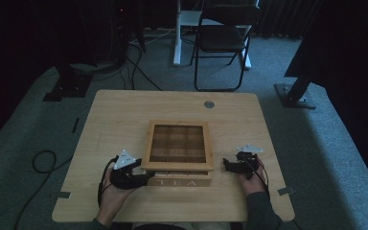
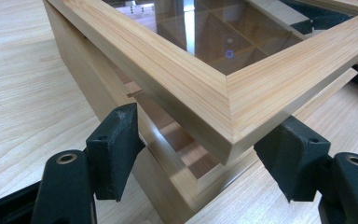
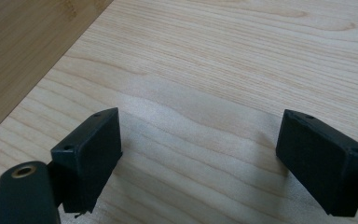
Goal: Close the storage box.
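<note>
**Tea box lid lifted at its corner**

Tea box (image 1: 178, 149) sat mid-tabletop (image 1: 115, 115), its glass lid (image 2: 242, 100) raised slightly. The left hand-held gripper (image 2: 205, 156) stood wide open around the lid's near corner. The right hand-held gripper (image 3: 198, 158) hung open, empty, beside the box.

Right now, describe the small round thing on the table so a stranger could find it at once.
Start at the wooden table and look past the tea box to the far edge. The grey disc lies flat there, right of centre, alone and apart from the box, the table's one round grey thing.
</note>
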Demonstrator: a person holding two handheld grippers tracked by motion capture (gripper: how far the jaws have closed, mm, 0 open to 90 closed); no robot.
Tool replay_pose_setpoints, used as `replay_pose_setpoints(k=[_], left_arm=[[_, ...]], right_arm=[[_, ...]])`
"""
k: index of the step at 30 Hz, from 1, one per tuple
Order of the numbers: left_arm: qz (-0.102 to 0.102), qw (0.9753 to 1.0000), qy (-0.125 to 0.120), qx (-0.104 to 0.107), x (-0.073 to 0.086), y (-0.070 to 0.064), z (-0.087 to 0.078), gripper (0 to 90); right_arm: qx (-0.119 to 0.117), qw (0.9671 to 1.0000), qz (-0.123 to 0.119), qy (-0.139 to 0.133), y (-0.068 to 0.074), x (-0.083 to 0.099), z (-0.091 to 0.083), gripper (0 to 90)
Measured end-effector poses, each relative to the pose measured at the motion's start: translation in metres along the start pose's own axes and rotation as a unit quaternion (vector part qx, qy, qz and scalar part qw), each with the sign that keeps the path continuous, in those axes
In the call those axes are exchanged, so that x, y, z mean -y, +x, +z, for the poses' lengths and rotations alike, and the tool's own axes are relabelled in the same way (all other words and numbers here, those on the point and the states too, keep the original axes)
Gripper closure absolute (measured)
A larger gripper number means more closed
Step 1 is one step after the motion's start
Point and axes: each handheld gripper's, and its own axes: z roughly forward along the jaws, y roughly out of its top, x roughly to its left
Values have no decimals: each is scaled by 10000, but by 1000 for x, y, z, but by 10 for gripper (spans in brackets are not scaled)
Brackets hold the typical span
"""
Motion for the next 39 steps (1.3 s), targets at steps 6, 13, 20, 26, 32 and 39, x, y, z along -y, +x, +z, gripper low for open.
replay_pose_setpoints(k=[6, 13, 20, 26, 32, 39], left_arm=[[-12, 10000, 54, -25, 3, 0, 1, 318], [-30, 10000, 56, -9, 7, 0, -2, 318], [63, 9999, 149, -23, 12, -3, -2, 318], [151, 9997, 155, -91, 13, -6, -4, 318], [232, 9994, 201, -176, 14, -8, -5, 319], [-30, 9998, -168, -43, 14, -4, -16, 340]], right_arm=[[-6, 10000, 4, -3, 0, 0, 0, 137], [-12, 10000, -9, 0, 0, 0, 0, 137], [-12, 10000, -9, 1, 0, 0, 0, 137], [-12, 10000, -9, 0, 0, 0, 0, 137], [-12, 10000, -11, 0, 0, 0, 0, 137], [-11, 10000, -11, 2, 0, 0, 0, 137]])
